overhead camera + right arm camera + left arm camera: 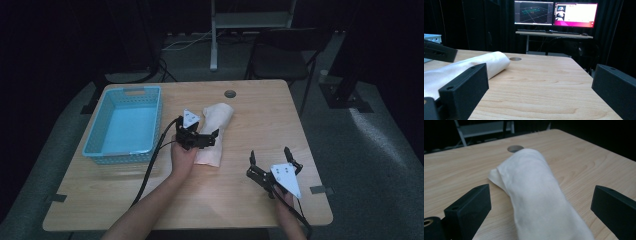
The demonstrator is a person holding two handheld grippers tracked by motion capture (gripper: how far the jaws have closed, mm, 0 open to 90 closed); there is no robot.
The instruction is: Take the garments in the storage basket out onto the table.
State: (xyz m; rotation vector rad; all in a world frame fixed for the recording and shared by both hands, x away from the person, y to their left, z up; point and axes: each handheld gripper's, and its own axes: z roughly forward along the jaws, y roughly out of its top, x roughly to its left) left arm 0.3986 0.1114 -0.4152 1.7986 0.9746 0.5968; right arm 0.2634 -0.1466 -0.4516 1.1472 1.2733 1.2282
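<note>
A white cloth (216, 131), rolled into a long bundle, lies in the middle of the wooden table (260, 120). My left gripper (197, 128) is open at the roll's near end. In the left gripper view the cloth (534, 195) runs away between the two spread jaws of that gripper (541, 195), which do not pinch it. My right gripper (270, 152) is open over bare wood at the front right, apart from the cloth. The right gripper view looks between its jaws (541, 72), with the cloth (481, 62) at the left.
A light blue plastic basket (125, 125) stands at the table's left, beside the cloth. A round cable hole (230, 93) sits near the far edge. Beyond the table are a dark chair (280, 55) and a desk with two lit monitors (554, 13).
</note>
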